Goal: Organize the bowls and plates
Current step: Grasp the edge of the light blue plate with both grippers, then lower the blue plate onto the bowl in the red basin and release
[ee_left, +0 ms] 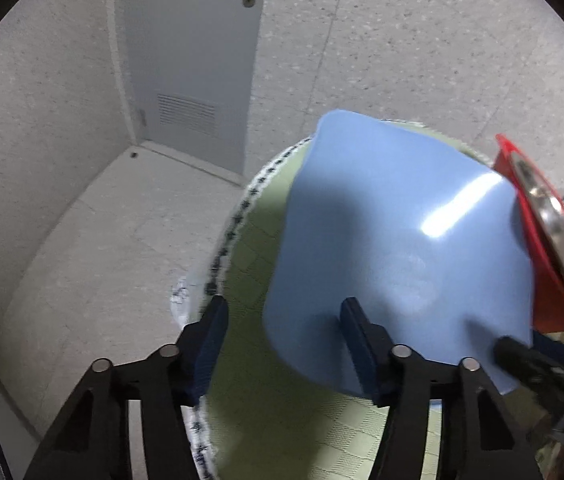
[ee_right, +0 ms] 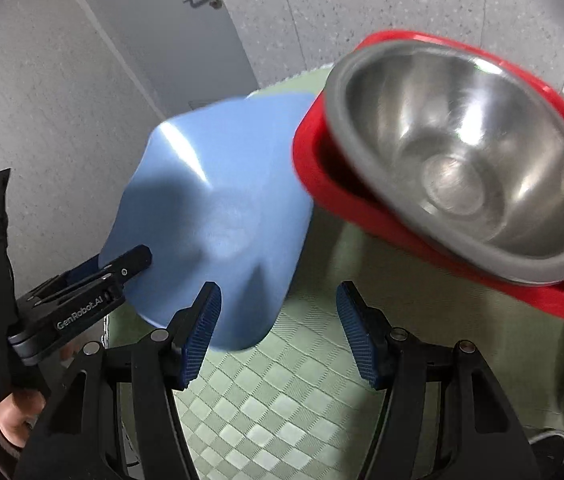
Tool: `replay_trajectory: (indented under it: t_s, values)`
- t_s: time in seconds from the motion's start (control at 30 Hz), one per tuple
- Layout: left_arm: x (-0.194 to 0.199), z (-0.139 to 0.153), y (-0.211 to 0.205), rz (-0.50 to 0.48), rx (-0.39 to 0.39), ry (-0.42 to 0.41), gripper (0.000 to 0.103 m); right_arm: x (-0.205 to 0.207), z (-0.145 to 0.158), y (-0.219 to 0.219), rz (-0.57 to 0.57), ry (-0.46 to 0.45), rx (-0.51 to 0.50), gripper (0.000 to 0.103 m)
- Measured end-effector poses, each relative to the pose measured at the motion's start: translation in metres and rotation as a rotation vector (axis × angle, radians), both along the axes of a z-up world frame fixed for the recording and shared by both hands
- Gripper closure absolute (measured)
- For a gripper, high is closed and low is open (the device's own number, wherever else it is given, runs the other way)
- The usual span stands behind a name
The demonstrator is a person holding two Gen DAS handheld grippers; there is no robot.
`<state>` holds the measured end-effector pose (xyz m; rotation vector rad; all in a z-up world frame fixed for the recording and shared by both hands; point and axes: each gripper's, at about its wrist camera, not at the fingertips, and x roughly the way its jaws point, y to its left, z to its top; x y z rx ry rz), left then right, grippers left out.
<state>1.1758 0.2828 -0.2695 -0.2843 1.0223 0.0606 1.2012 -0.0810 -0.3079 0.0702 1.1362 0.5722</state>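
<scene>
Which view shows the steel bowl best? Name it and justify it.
The right wrist view: the steel bowl shows its whole open inside there, tilted, sitting in the red tray. The left wrist view catches only a thin, edge-on sliver of the bowl behind the blue bowl, so its shape is hard to read.

Black gripper (ee_right: pixel 278 330) frames — ribbed blue pads (ee_right: pixel 198 340)
</scene>
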Motion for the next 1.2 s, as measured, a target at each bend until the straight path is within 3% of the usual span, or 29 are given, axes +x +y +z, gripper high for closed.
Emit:
replay_trajectory:
  t_s: [0.03,0.1,0.17,0.37,0.5,0.7,0.97,1.2]
  values:
    - [0.000,-0.001,0.004,-0.006,-0.017,-0.004,0.055,0.001,-0.004,0.002,0.001,0.007,-0.008,0.043]
    - [0.000,0.000,0.009,-0.029,-0.043,-0.013,0.068,0.004,-0.011,0.004,0.021,0.029,0.020,0.064]
    - [0.004,0.002,0.011,-0.052,-0.042,-0.023,0.074,0.008,-0.014,0.006,0.044,0.036,0.031,0.076]
    - [-0.017,0.014,0.024,-0.022,-0.015,-0.060,0.081,0.001,0.004,0.008,0.089,-0.035,0.019,0.079]
    - [-0.042,0.044,0.013,0.000,0.048,-0.123,0.082,-0.006,0.023,0.003,0.121,-0.064,0.039,0.079]
    - [-0.071,0.096,-0.012,0.005,0.068,-0.229,0.082,-0.015,0.067,-0.019,0.160,-0.142,0.111,0.079]
    - [-0.059,0.129,-0.084,-0.113,0.060,-0.306,0.082,0.004,0.103,-0.079,0.077,-0.227,0.137,0.079]
    - [-0.018,0.117,-0.133,-0.225,0.046,-0.285,0.081,0.038,0.096,-0.146,-0.025,-0.206,0.123,0.079]
